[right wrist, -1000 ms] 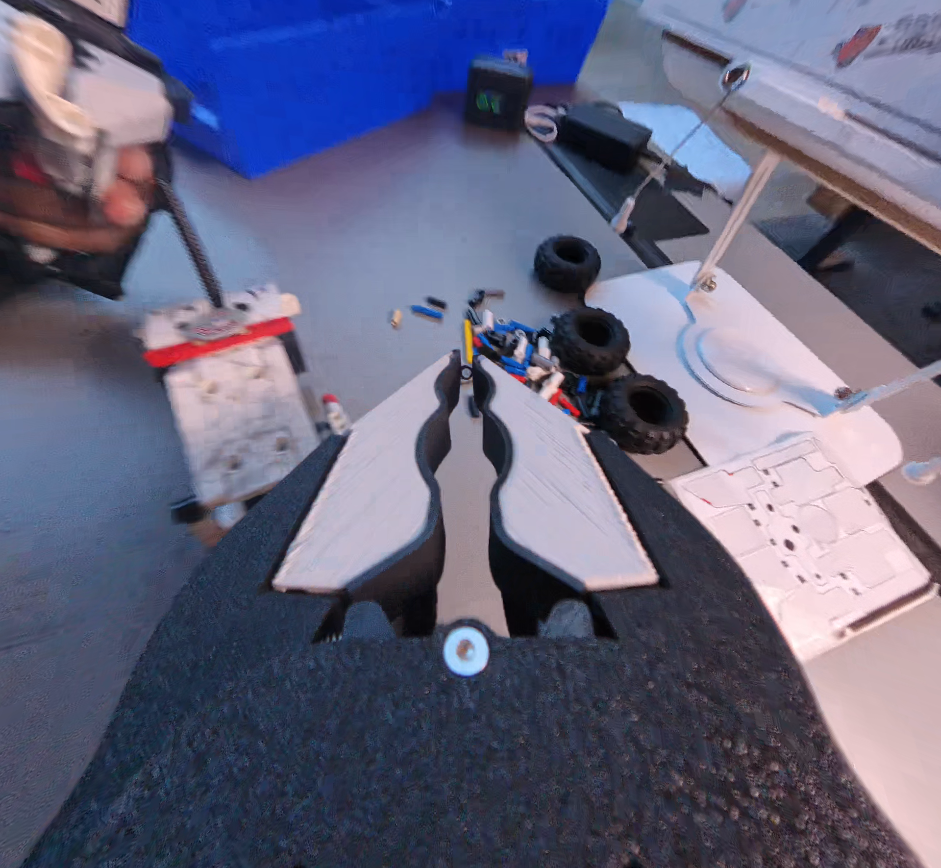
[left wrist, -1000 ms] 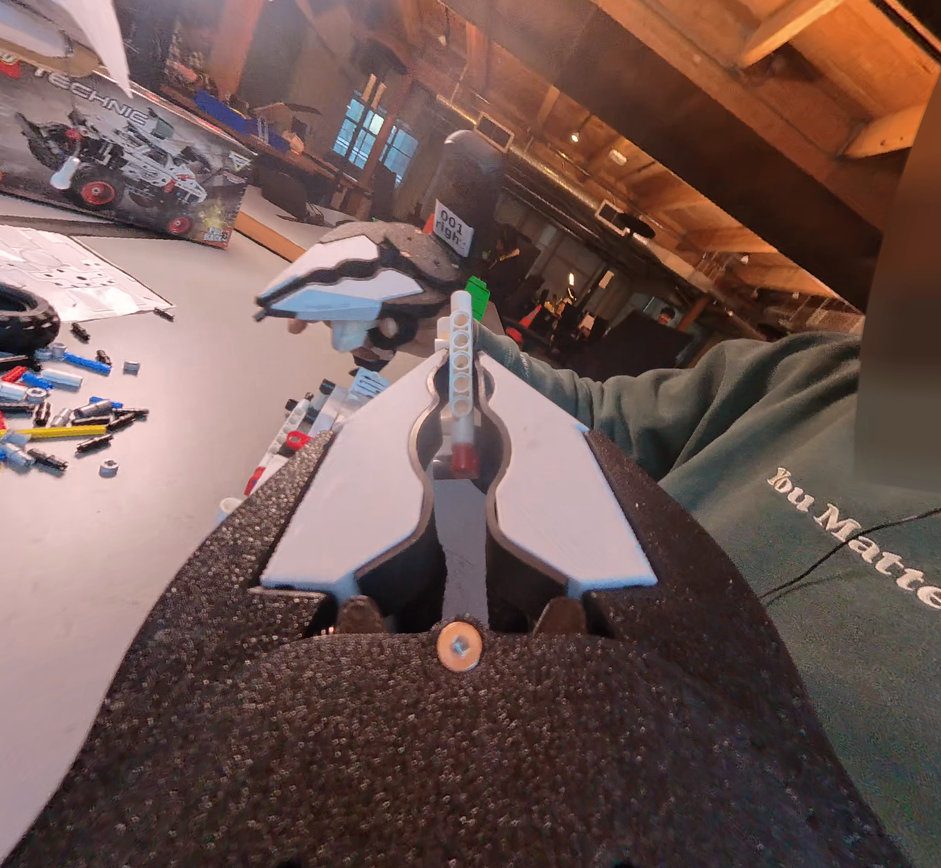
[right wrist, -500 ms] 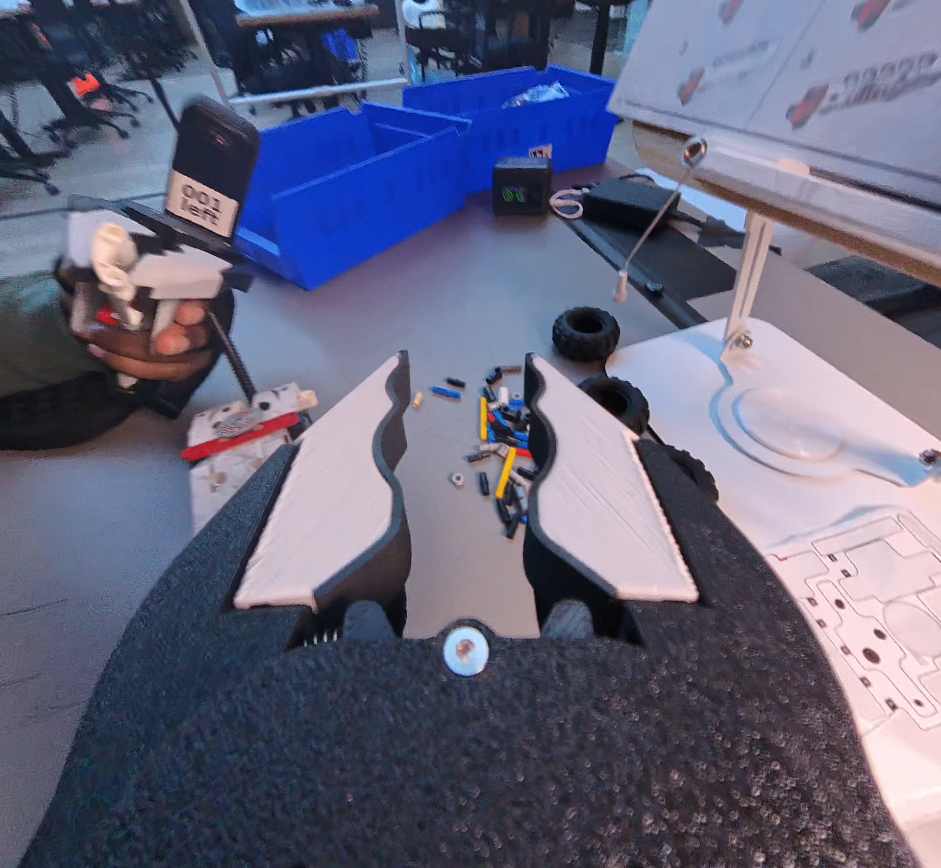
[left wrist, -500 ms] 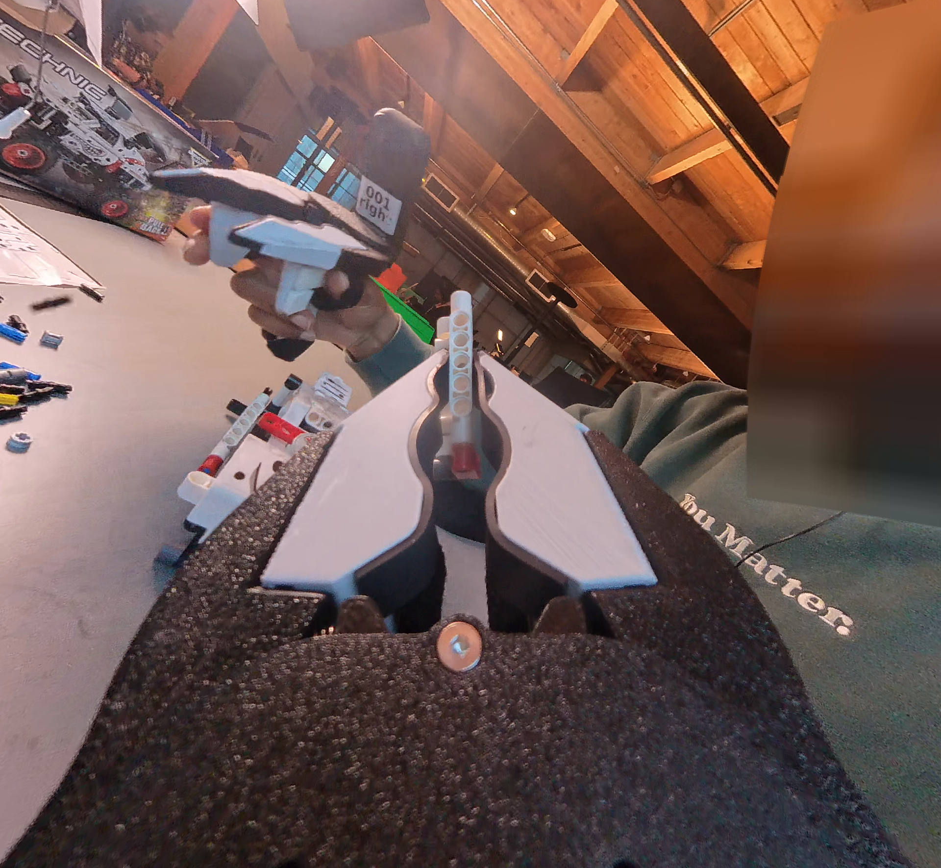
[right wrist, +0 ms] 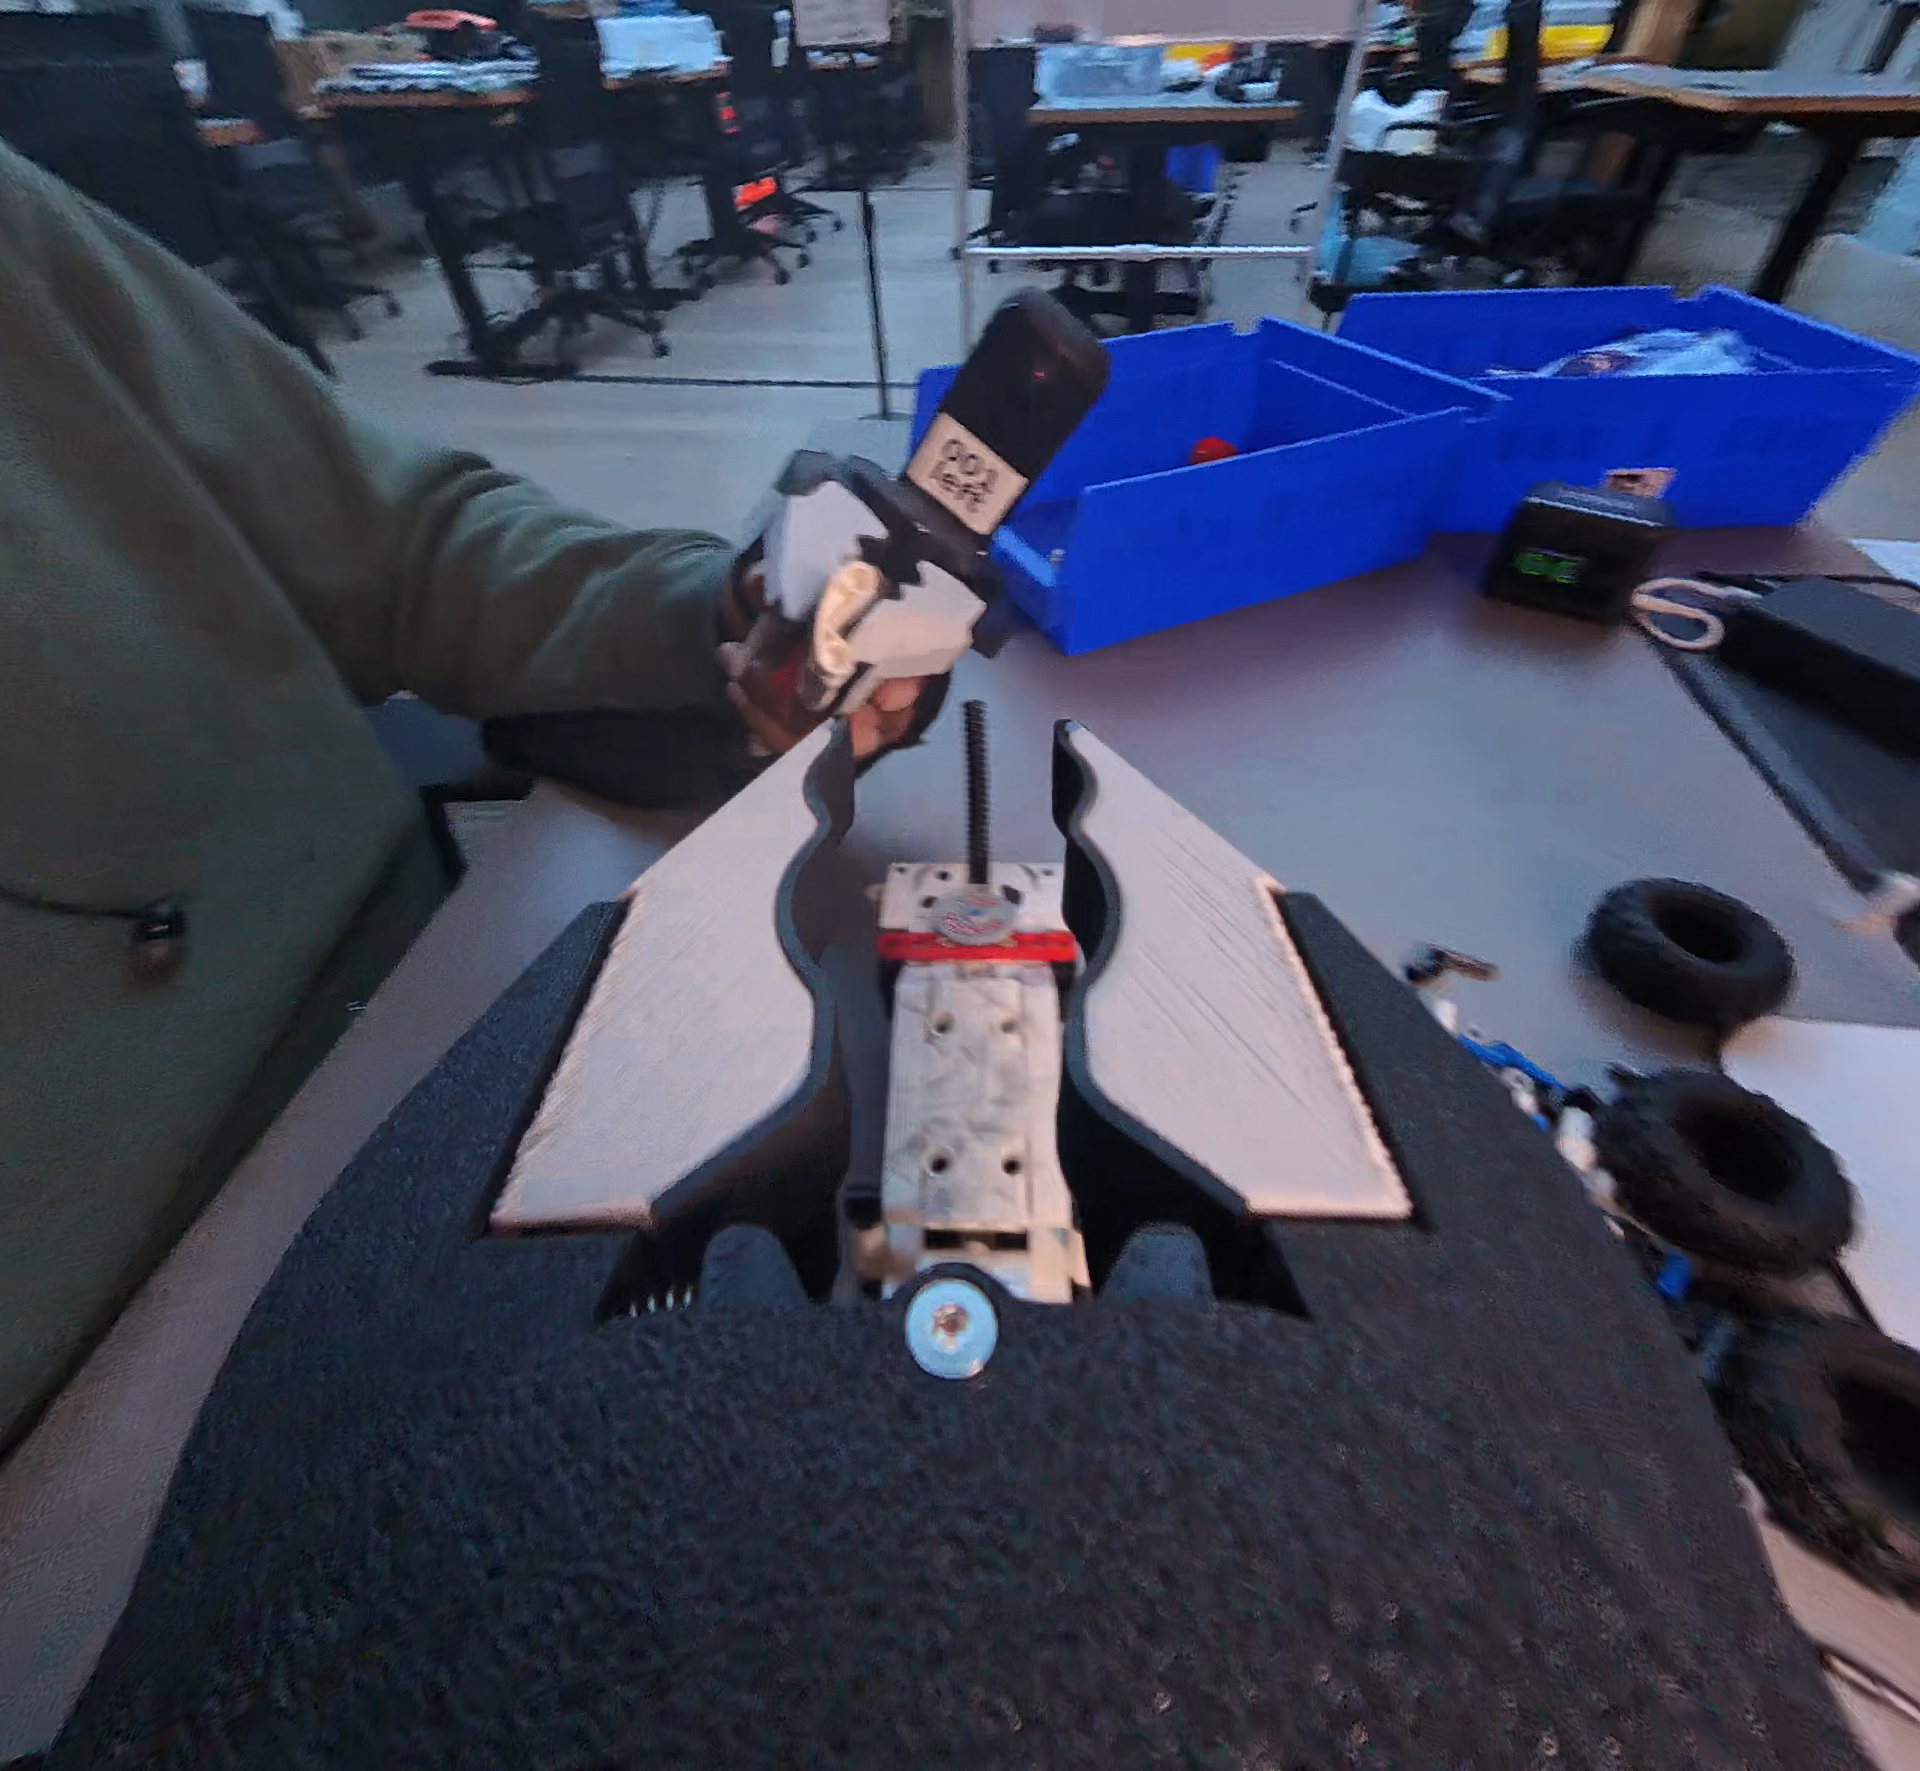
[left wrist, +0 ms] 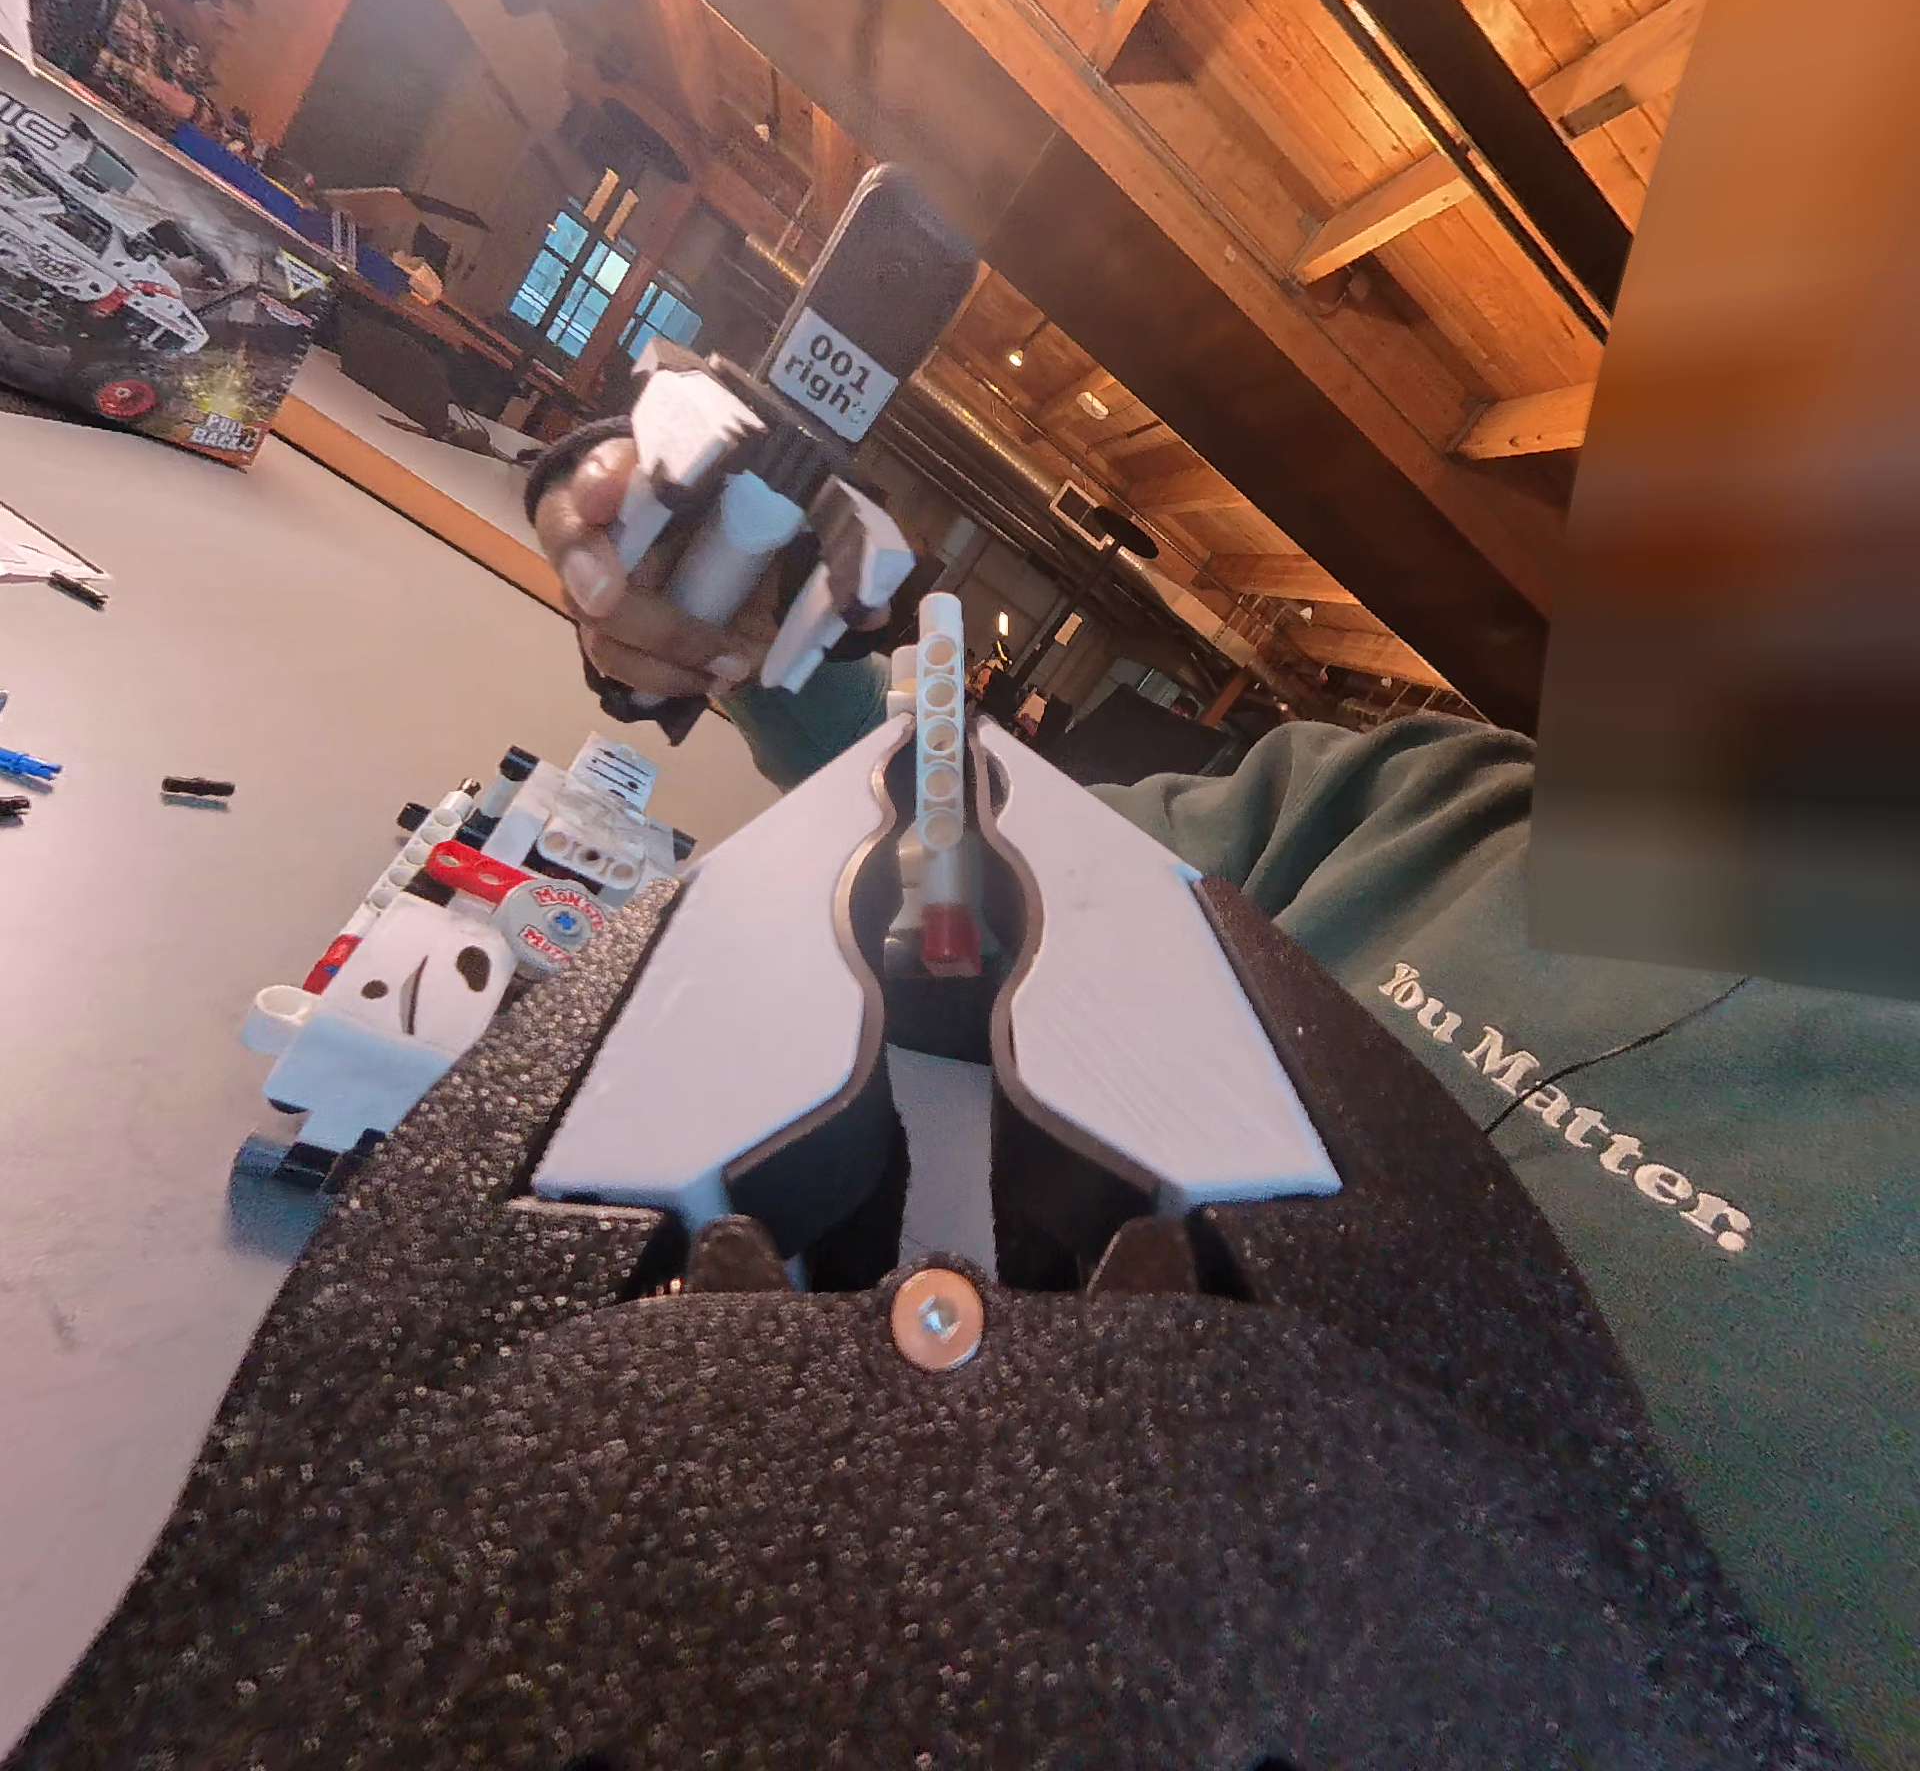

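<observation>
Two claws are in play, and I run both from afar. My left claw [left wrist: 940, 745] is clamped on a white perforated beam [left wrist: 940, 734], which stands up between its fingertips with a red piece [left wrist: 948, 926] at its lower end, lying in the hollow between the fingers. The beam's long axis runs along the fingers and pokes out past their tips. My right claw [right wrist: 951, 745] is spread wide and grips nothing. Seen from its own wrist view, it hangs directly above a white brick model [right wrist: 971, 1077] resting on the grey bench [right wrist: 1351, 765], and I judge that the fingers flank the model without touching it. The model's long axis runs parallel to the fingers, its red crossbar [right wrist: 977, 944] lies square across them, and a black threaded rod [right wrist: 975, 786] rises from its far end into the gap between the fingertips. The right claw is therefore much the nearer to the model; the left claw is raised beyond the model's far end. Black tyres [right wrist: 1688, 963] and loose small parts [right wrist: 1507, 1072] lie to the right, with blue bins [right wrist: 1247, 495] farther back on the bench.
</observation>
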